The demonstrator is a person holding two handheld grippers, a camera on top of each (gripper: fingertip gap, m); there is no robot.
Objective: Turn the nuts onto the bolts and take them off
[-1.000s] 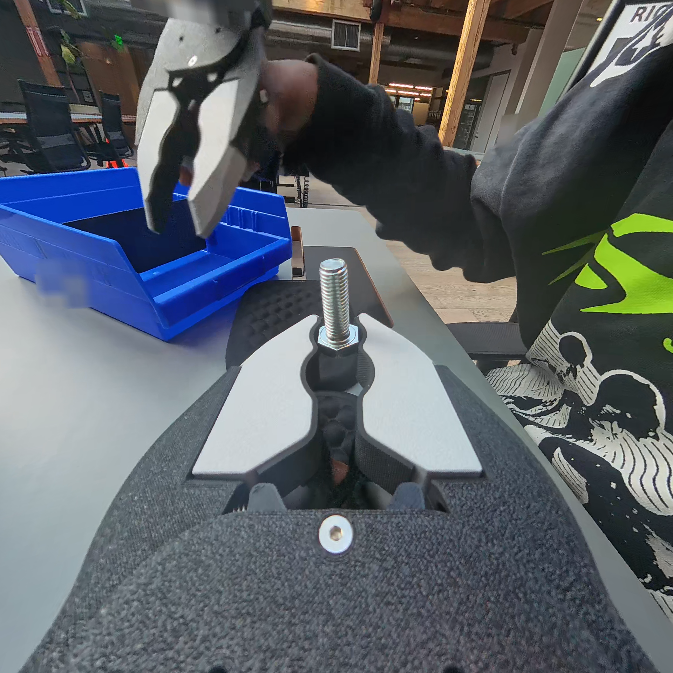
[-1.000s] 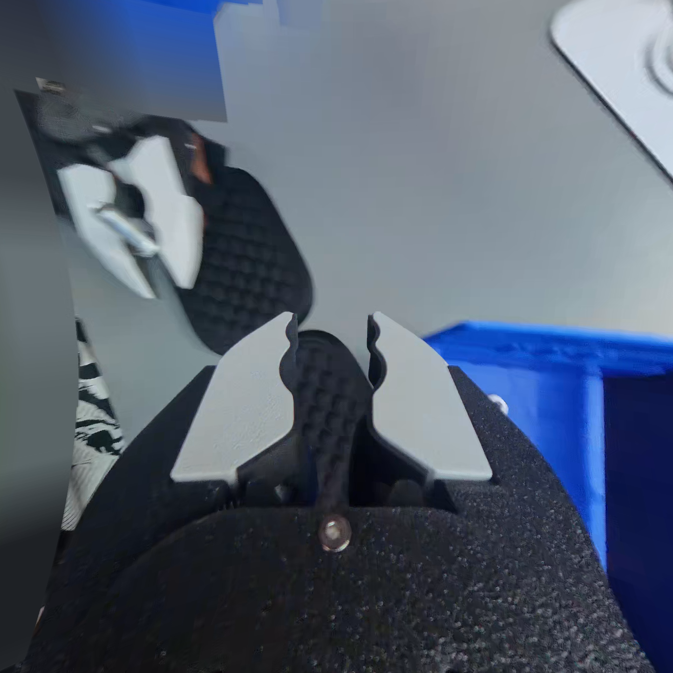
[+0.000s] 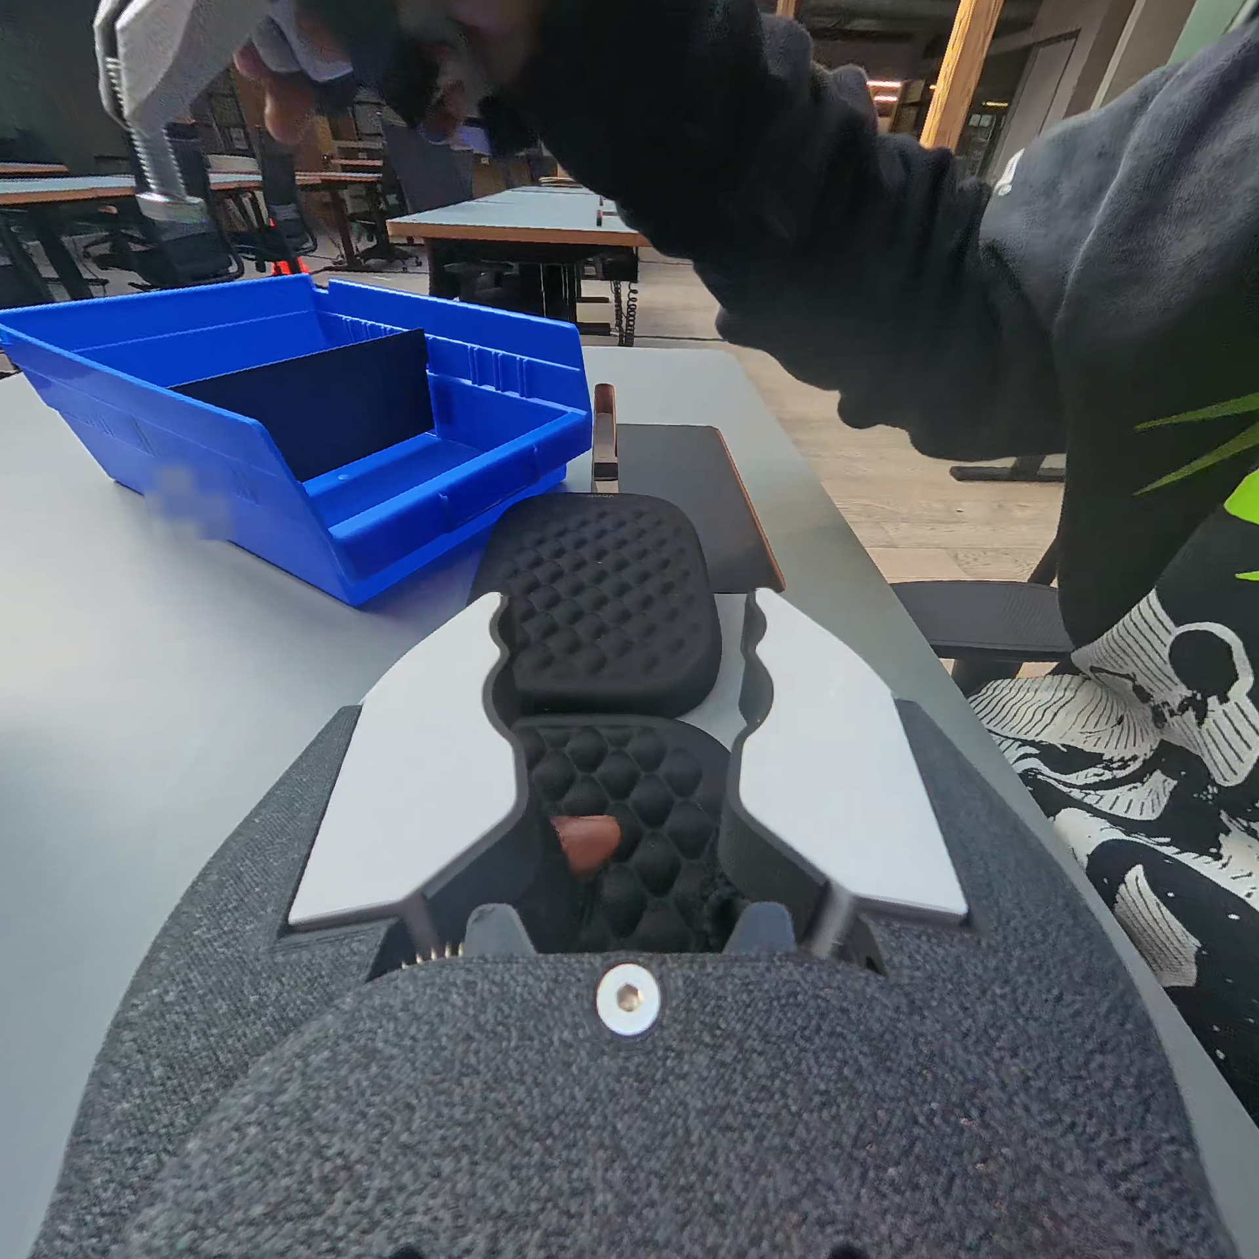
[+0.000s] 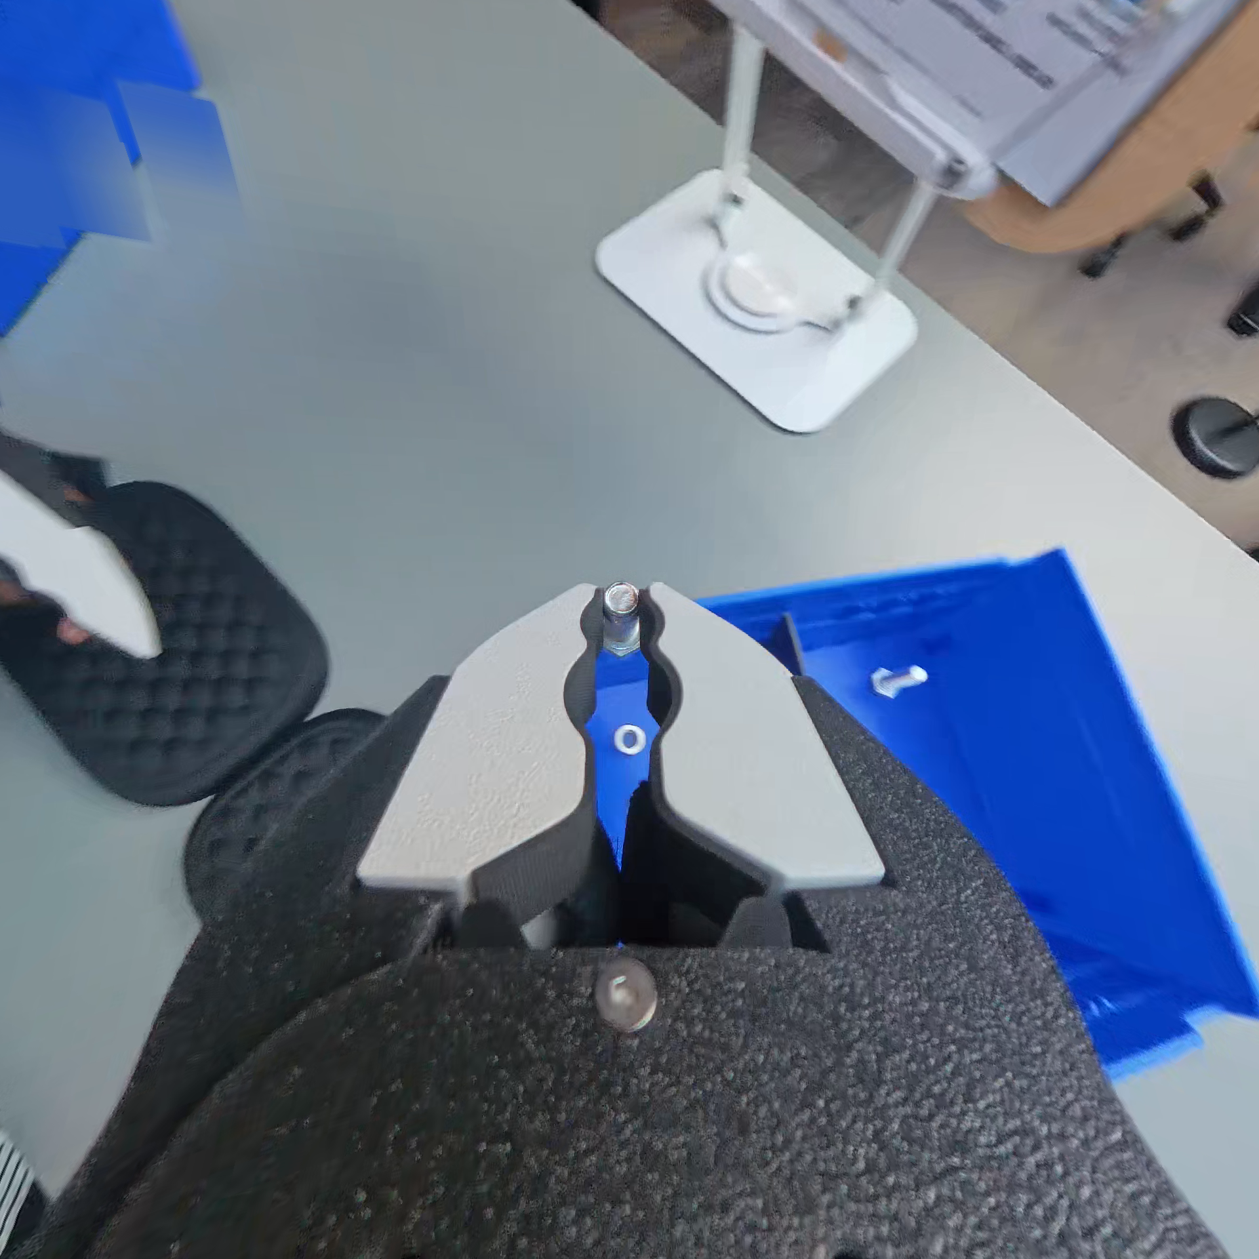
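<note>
**Bolt held above the blue bin, left claw empty**

Spreading across both views, the grey table (image 3: 102, 681) carries everything else. On it sits the blue bin (image 3: 286, 436), at the far left in the left wrist view, with a dark divider (image 3: 320, 395) across its middle. Just right of the bin lies a black dimpled pad (image 3: 606, 599), and a white stand base (image 4: 756, 320) rests farther off on the table in the right wrist view.

The left gripper (image 3: 623, 620) hovers over the pad with its grey fingers spread wide and nothing between them. The right gripper (image 4: 621, 599) is clamped on a bolt (image 4: 620, 616) at its fingertips, above the bin. Below it, on the bin floor, lie a second bolt (image 4: 898, 680) and a small nut (image 4: 628, 740).
</note>
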